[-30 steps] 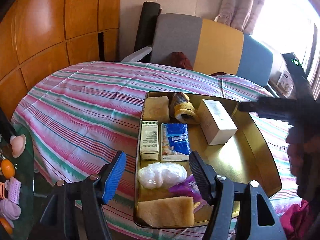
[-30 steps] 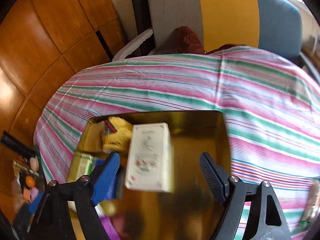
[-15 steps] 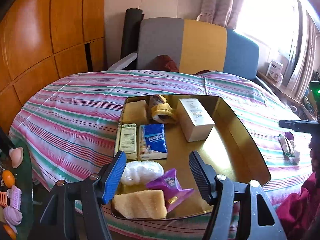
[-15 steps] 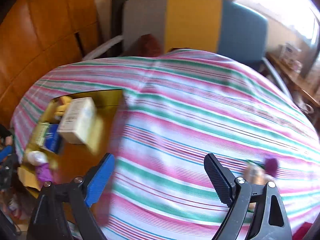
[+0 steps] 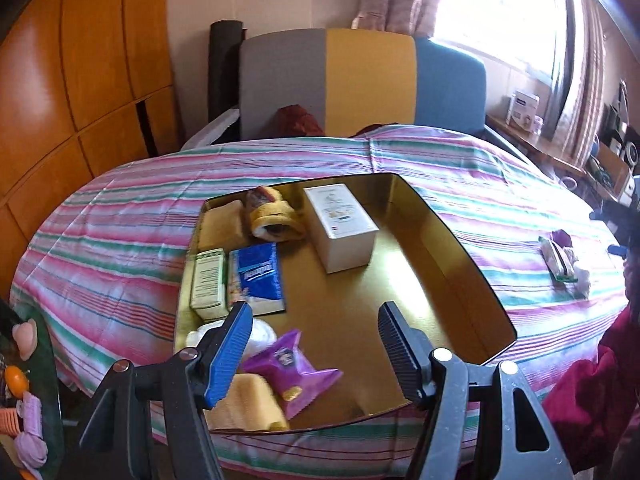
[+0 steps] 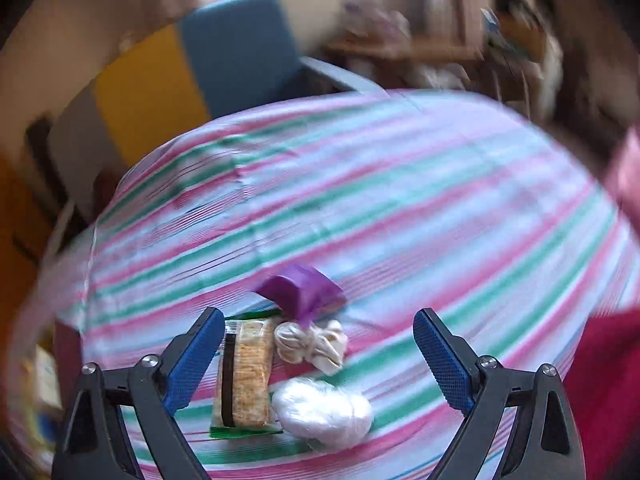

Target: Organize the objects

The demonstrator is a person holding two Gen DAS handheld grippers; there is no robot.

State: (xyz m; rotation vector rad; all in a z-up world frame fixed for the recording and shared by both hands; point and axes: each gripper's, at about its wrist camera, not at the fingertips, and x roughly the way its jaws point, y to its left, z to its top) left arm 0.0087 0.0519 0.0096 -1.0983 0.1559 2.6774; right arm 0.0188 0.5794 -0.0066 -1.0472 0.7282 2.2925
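Note:
A gold tray (image 5: 460,264) on the striped tablecloth holds a white box (image 5: 340,220), a blue tissue pack (image 5: 256,276), a cream carton (image 5: 208,284), a rolled cake (image 5: 272,220), yellow sponges, a white bag and a purple packet (image 5: 288,364). My left gripper (image 5: 315,312) hovers open over the tray's near end, above the purple packet, touching nothing. My right gripper (image 6: 318,316) is off to the right with its jaws opening. It is above a small pile: a cracker pack (image 6: 248,368), a purple wrapper (image 6: 304,288), a knotted beige bag (image 6: 312,344) and a white plastic bundle (image 6: 324,408). Nothing is pressed between its pads.
A grey, yellow and blue chair (image 5: 360,84) stands behind the table. Wooden wall panels (image 5: 60,100) are on the left. A low side table with small toys (image 5: 24,400) sits at the lower left. A red sleeve (image 5: 592,392) shows at the right edge. A cluttered shelf stands by the window.
The right gripper left the white box in the tray, swung quickly right across the cloth to the pile, rolled, and its jaws widened. The left gripper drifted slightly over the tray, still open.

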